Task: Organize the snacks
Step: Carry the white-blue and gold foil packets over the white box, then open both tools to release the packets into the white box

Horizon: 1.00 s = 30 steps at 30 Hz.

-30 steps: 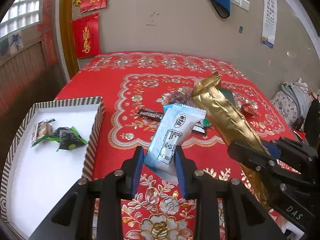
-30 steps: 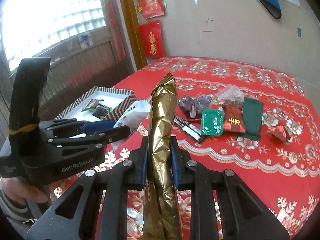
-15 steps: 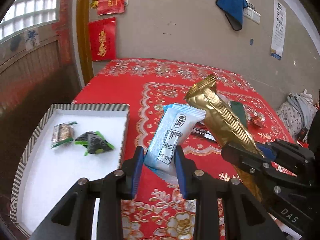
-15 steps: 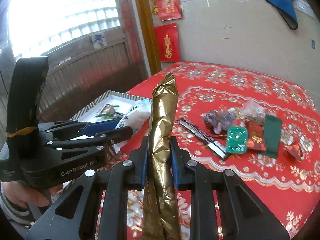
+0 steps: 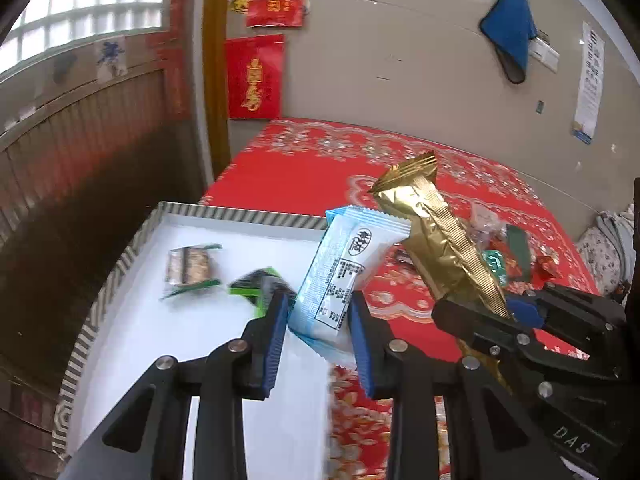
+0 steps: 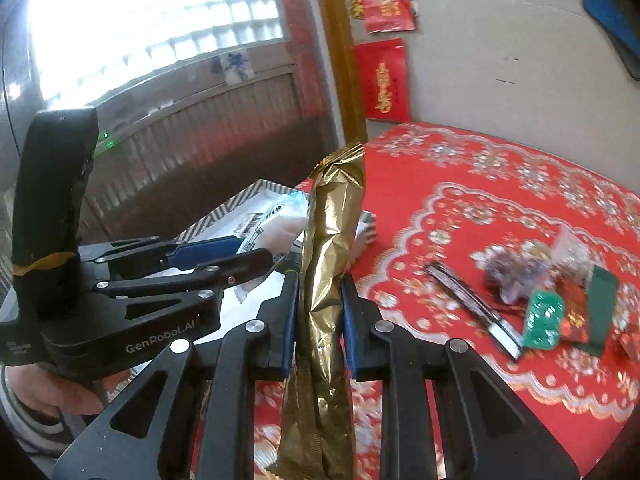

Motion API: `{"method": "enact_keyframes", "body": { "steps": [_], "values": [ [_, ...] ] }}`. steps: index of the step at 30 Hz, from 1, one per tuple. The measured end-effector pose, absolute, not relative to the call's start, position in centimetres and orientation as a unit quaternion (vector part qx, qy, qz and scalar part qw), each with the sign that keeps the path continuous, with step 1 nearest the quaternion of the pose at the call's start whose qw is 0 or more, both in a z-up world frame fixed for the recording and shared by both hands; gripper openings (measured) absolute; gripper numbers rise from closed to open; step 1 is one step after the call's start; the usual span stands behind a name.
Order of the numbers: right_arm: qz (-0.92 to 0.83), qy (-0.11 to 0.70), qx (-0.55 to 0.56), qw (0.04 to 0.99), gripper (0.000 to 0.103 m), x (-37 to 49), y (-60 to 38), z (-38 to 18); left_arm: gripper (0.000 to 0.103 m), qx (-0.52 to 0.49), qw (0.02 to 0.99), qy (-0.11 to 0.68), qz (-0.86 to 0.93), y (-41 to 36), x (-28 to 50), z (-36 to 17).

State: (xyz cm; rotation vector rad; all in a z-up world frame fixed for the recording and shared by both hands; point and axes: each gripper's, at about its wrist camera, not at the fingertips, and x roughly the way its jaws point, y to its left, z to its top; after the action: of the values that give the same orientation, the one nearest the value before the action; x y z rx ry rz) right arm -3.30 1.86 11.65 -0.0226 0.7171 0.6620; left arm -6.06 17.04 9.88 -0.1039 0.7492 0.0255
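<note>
Left tool (image 5: 318, 330), marked "GenRobot.AI", clenches one pale blue packet (image 5: 340, 276) over the striped tray (image 5: 240, 214) at the tabletop's left edge. Right tool (image 6: 318, 300), marked "DAS", clenches one gold packet (image 6: 330, 248). Two snacks lie in the tray.

Right gripper (image 6: 319, 294) clamps an upright gold packet (image 6: 330, 264) above the red tablecloth (image 6: 480, 208).

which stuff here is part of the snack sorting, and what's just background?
Job:
- left claw shut on blue packet
- right claw shut on gold packet
- striped box
- loose snacks

Background:
- red wall hangings
- blue cloth
- wall chart
</note>
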Motion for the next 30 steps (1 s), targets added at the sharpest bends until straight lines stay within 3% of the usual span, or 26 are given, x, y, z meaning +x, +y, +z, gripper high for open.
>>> {"method": "enact_keyframes", "body": {
  "steps": [12, 30],
  "values": [
    [0.371, 0.371, 0.008, 0.851, 0.019, -0.6, 8.3, 10.9, 0.034, -0.061, 0.922, 0.374, 0.073, 23.6, -6.0, 9.3],
    [0.399, 0.455, 0.029, 0.795, 0.019, 2.0, 14.3, 4.3, 0.034, -0.038, 0.89, 0.436, 0.127, 27.1, -5.1, 4.7]
  ]
}}
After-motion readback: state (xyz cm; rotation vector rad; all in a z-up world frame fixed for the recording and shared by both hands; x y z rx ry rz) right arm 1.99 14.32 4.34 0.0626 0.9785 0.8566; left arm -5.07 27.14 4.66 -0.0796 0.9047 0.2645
